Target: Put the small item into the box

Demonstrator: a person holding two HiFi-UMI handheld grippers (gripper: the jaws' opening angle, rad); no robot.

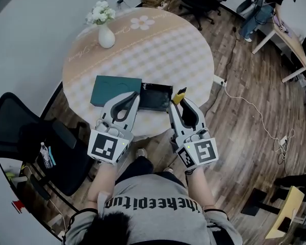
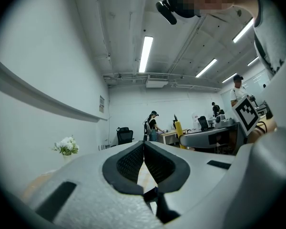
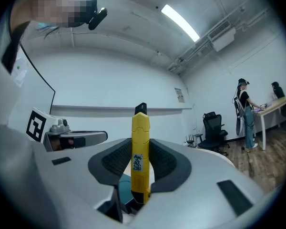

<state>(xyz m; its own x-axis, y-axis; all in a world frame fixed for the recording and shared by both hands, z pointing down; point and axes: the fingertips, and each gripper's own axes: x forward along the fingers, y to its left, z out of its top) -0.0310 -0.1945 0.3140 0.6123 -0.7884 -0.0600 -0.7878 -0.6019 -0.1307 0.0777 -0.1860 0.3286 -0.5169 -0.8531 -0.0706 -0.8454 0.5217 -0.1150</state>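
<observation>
An open dark box (image 1: 156, 97) lies on the round table near its front edge, with its teal lid (image 1: 116, 90) flat beside it on the left. My right gripper (image 1: 175, 104) is shut on a yellow utility knife (image 1: 179, 96) (image 3: 140, 151), which stands upright between the pads (image 3: 163, 161), just right of the box. My left gripper (image 1: 133, 100) (image 2: 144, 151) hovers over the seam between lid and box with its jaws closed and nothing between them.
A white vase of flowers (image 1: 104, 25) stands at the table's far left. The table (image 1: 158, 50) has a checked beige cloth. A black office chair (image 1: 25, 137) stands at the left, and desks with people (image 1: 268, 9) are at the far right. Cables trail on the wooden floor.
</observation>
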